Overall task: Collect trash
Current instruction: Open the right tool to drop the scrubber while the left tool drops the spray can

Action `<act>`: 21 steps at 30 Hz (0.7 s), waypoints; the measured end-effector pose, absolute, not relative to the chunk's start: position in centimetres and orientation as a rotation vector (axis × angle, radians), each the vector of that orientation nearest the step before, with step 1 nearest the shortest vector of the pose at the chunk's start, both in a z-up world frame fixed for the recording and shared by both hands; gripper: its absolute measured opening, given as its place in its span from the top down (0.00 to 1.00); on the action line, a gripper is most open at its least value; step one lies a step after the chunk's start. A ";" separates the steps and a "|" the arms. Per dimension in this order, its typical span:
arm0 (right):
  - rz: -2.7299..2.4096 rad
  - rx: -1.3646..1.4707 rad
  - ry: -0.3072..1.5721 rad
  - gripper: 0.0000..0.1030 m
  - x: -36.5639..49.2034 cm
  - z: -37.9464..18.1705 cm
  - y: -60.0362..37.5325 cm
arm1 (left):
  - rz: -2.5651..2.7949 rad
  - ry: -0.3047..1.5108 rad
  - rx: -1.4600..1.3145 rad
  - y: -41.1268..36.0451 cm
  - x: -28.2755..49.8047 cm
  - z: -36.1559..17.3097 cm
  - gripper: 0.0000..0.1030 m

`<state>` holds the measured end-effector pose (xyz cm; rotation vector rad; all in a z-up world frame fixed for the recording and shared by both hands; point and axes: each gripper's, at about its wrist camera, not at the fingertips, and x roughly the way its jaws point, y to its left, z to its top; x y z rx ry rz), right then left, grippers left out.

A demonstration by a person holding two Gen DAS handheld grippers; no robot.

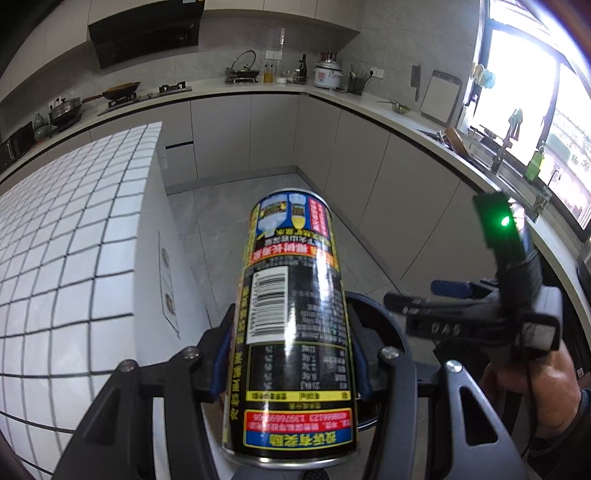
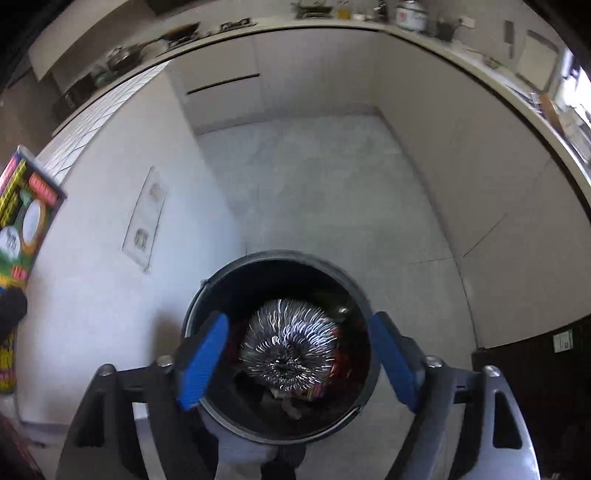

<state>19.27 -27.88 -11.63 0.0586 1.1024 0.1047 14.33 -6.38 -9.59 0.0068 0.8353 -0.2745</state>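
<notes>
Daylight blasts in through the window at right, totally blown out. Right wrist view is dimmer and softer, bin contents motion-smeared. Heavy fisheye bending at edges.

The can hides the inner sides of the left gripper's fingers, and its small print is too blurry to read. In the right wrist view the same can is cut off by the left edge. The shiny steel scrubber is smeared with blur, so its real shape is hard to tell. It covers much of the stuff inside the bin. The things on the far counter are too small to name.
</notes>
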 end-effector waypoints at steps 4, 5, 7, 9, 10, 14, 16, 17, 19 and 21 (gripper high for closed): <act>0.078 0.094 1.084 0.20 19.3 -11.4 -30.1 | -0.265 0.857 0.003 -8.2 14.0 -11.4 0.48; 0.073 0.096 1.082 0.20 19.3 -11.4 -30.6 | -0.261 0.860 0.001 -8.5 13.8 -11.9 0.48; 0.074 0.114 1.074 0.20 19.2 -11.2 -31.5 | -0.258 0.873 -0.009 -9.0 13.7 -12.9 0.48; 0.074 0.111 1.071 0.20 19.0 -11.1 -31.7 | -0.253 0.887 -0.013 -9.6 13.4 -13.9 0.48; 0.077 0.109 1.068 0.20 18.9 -11.1 -31.8 | -0.254 0.897 -0.021 -9.8 13.4 -14.3 0.48; 0.083 0.094 1.067 0.20 18.4 -11.1 -32.2 | -0.250 0.918 -0.038 -11.0 13.3 -15.8 0.48; 0.079 0.083 1.064 0.20 18.3 -11.2 -32.2 | -0.247 0.920 -0.032 -11.5 13.4 -16.3 0.48; 0.076 0.077 1.067 0.20 18.2 -11.3 -32.4 | -0.247 0.927 -0.036 -11.7 13.5 -16.6 0.48; 0.068 0.073 1.077 0.20 18.1 -11.6 -32.8 | -0.247 0.936 -0.036 -12.0 13.7 -16.9 0.48; 0.055 0.073 1.092 0.20 17.9 -12.0 -33.3 | -0.251 0.949 -0.037 -12.6 13.8 -17.3 0.48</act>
